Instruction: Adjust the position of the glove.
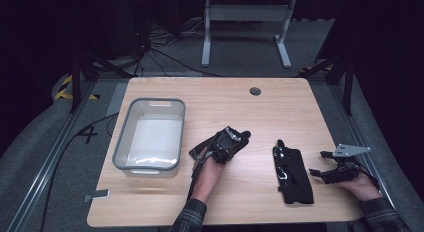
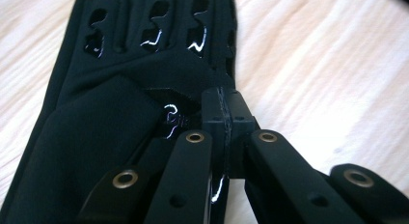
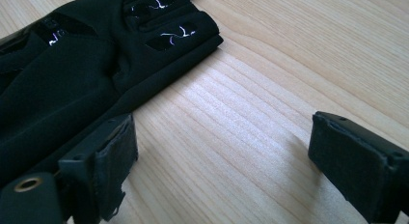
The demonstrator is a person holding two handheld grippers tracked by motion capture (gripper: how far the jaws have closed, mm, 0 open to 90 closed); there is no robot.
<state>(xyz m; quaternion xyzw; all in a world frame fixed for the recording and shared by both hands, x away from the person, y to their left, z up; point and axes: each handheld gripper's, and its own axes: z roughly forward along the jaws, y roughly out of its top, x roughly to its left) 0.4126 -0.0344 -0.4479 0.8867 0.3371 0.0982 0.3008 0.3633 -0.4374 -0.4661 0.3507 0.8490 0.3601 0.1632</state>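
Two black gloves with glossy cut-outs are on the wooden table. One glove (image 2: 111, 132) is under my left gripper (image 2: 226, 105), whose jaws are shut together on the glove's edge; in the high view that gripper (image 1: 231, 142) is at mid-table. The other glove (image 1: 292, 174) lies flat toward the front right. My right gripper (image 1: 319, 163) stands just to its right, low over the table and open. In the right gripper view that glove (image 3: 72, 74) lies at the left, beside one pad (image 3: 115, 156), and bare wood shows between the jaws of the right gripper (image 3: 222, 147).
A grey plastic bin (image 1: 120, 142) with a pale bottom stands at the table's left. A round cable hole (image 1: 255, 91) sits near the far edge. Beyond the table are a white desk frame (image 1: 245, 14) and floor cables.
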